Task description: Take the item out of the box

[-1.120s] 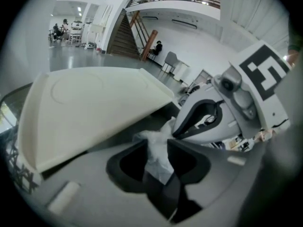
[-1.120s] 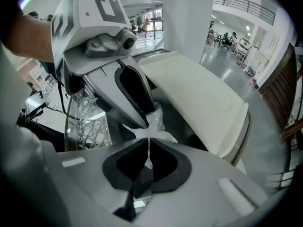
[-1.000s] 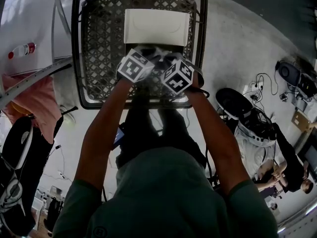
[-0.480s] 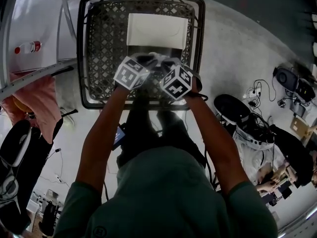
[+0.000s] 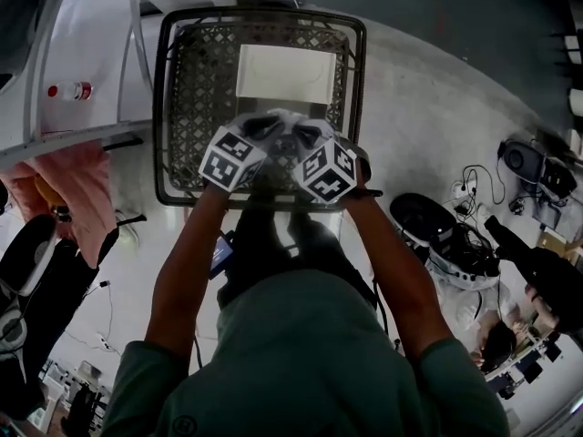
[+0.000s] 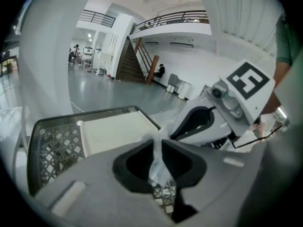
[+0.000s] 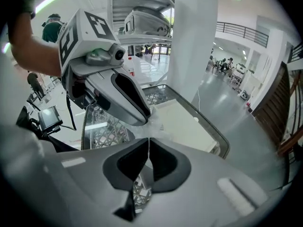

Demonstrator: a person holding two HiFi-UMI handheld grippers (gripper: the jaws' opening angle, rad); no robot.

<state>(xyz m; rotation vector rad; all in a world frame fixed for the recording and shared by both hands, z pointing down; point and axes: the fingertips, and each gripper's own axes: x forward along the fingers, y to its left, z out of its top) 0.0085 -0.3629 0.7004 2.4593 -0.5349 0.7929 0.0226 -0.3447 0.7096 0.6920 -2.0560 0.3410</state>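
- I hold two grippers: left gripper [image 6: 157, 145], right gripper [image 7: 148, 148].
- One crate [image 5: 189, 107] under me.
- One white box [image 5: 284, 71].
- One bag [image 6: 156, 167], clear.
- One bottle [image 5: 68, 90].

The head view looks steeply down from above the person's shoulders onto the lattice crate [image 5: 168, 107]. The 2 gripper views sit close behind their own jaws, facing over that crate into the hall. All 3 views share the crate and its white box [image 5: 285, 73].
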